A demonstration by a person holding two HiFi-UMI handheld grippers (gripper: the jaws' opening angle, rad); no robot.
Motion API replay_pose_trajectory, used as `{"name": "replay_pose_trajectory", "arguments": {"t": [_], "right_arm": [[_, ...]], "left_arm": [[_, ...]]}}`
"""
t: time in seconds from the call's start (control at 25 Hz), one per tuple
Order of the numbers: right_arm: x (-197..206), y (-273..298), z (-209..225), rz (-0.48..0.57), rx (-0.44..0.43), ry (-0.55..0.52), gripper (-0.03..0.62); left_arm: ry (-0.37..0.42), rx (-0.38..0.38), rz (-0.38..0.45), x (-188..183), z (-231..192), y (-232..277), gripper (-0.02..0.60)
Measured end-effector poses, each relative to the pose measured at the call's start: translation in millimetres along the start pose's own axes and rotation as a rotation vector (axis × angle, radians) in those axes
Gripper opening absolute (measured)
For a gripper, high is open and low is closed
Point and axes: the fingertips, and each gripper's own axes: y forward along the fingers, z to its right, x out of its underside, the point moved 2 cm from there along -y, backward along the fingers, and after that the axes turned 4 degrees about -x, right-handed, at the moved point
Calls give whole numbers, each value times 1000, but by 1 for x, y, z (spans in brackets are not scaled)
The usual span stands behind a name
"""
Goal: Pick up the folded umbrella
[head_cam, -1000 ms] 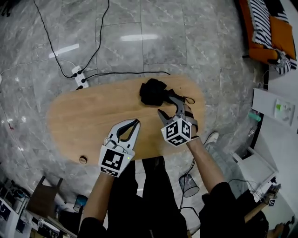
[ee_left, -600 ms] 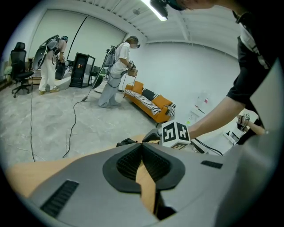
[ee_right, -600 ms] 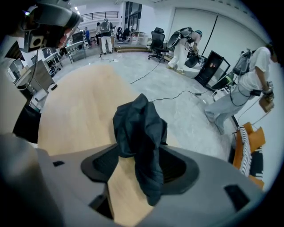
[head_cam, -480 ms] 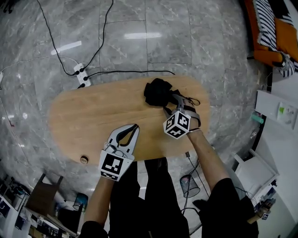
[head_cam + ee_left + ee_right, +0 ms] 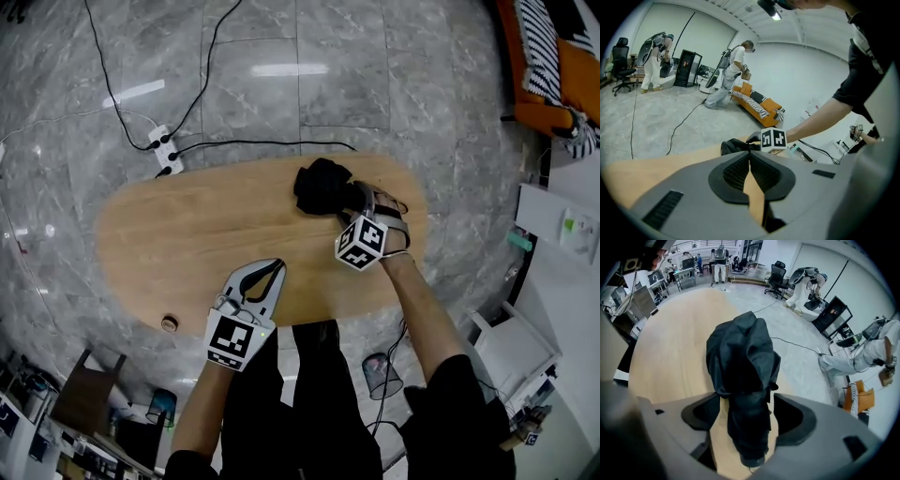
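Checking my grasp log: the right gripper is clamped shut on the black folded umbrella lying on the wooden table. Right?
Not clamped. The right gripper stands open: its jaws have just been opening, and the black folded umbrella lies between them, unpressed, on the wooden table. The right gripper view shows it.

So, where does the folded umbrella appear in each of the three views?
Head view: the folded umbrella lies near the table's far right end, above the picture's centre.
Left gripper view: a small dark bundle just left of centre.
Right gripper view: it fills the centre, reaching towards the lower edge.
Shared landmark: the wooden table beneath it.
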Motion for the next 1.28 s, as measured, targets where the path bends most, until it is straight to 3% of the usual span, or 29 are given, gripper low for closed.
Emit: {"name": "replay_pose_trajectory", "arguments": {"t": [0.16,0.72,0.96,1.12,1.28], "right_arm": [[1,8,6,-13,-17,3,344],[-3,16,4,-46,-220,-42,293],[-5,20,-4,-109,-213,-46,242],[-3,17,-6,-102,-196,45,238],[-3,12,-13,-37,-172,210,238]], "left_arm": [[1,4,-2,3,0,0,18],[-36,4,-17,12,-5,-3,19],[-42,6,-20,14,-5,-3,18],[-34,9,-16,8,-5,-7,18],[-26,2,-7,3,-11,-11,18]]}}
